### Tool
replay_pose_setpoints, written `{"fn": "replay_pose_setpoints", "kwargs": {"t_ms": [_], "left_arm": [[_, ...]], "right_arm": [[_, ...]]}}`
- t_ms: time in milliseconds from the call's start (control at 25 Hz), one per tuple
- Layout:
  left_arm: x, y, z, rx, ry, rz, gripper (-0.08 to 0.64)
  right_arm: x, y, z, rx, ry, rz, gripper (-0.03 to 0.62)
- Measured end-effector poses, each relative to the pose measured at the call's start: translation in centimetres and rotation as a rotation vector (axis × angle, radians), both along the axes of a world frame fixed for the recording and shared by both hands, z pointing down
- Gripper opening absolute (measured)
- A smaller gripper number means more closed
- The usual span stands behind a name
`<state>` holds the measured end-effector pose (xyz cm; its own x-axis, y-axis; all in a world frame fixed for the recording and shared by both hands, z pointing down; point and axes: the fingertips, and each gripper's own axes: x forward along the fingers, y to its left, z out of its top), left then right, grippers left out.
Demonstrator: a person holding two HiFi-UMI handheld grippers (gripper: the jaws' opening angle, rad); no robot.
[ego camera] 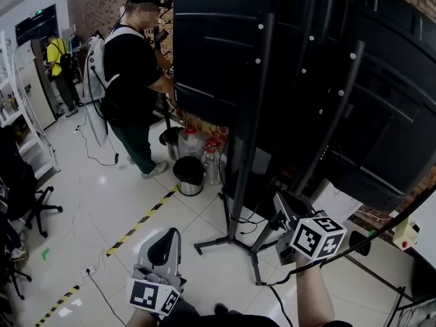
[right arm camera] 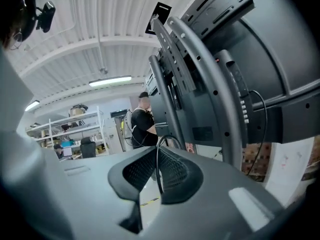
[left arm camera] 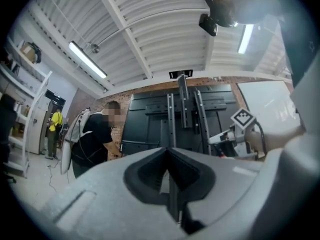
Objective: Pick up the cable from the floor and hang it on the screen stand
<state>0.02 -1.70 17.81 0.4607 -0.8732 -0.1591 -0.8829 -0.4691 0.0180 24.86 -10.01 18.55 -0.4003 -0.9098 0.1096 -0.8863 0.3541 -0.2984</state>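
Observation:
The big black screen (ego camera: 306, 67) hangs on its stand (ego camera: 248, 148), and I see it from behind. My right gripper (ego camera: 282, 208) is raised beside the stand's poles and shut on a thin black cable (ego camera: 371, 239), which trails off to the right. In the right gripper view the cable (right arm camera: 159, 166) runs between the pads and loops up over the tips (right arm camera: 165, 138), close to the stand's curved pole (right arm camera: 215, 99). My left gripper (ego camera: 163, 242) is lower and to the left, shut with nothing in it. From the left gripper view the left gripper (left arm camera: 168, 153) faces the stand (left arm camera: 172, 119) and the right gripper (left arm camera: 220, 139).
A person in black with a white backpack (ego camera: 133, 73) stands by the screen's left edge. Another in a yellow vest (ego camera: 58, 60) is far back. A black bin (ego camera: 189, 174) and water bottles (ego camera: 211, 159) sit by the stand's feet (ego camera: 218, 240). Yellow-black tape (ego camera: 143, 216) crosses the floor.

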Motion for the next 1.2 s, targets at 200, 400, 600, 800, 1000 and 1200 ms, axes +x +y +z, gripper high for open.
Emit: {"fn": "replay_pose_setpoints", "kwargs": {"t_ms": [200, 400, 600, 800, 1000, 1200], "left_arm": [[0.8, -2.3, -1.1, 0.056, -0.096, 0.085, 0.005], [1.7, -6.1, -2.5, -0.055, -0.014, 0.274, 0.006], [-0.4, -9.7, -4.7, -0.009, -0.073, 0.296, 0.006], [-2.5, -13.6, -7.0, -0.006, -0.047, 0.341, 0.005], [-1.4, -17.0, -6.6, -0.087, -0.065, 0.494, 0.005], [1.2, -20.4, -9.3, -0.068, -0.064, 0.571, 0.005]], "right_arm": [[1.0, -2.1, -4.3, 0.075, 0.039, 0.101, 0.023], [0.0, -5.2, -9.1, 0.092, -0.005, 0.102, 0.023], [-0.8, -8.1, -14.4, 0.124, 0.016, 0.116, 0.023], [-1.4, -10.8, -19.6, 0.156, 0.011, 0.143, 0.023], [-0.9, -11.7, -23.1, 0.192, 0.014, 0.237, 0.023], [0.2, -12.9, -25.9, 0.218, 0.058, 0.334, 0.023]]}}
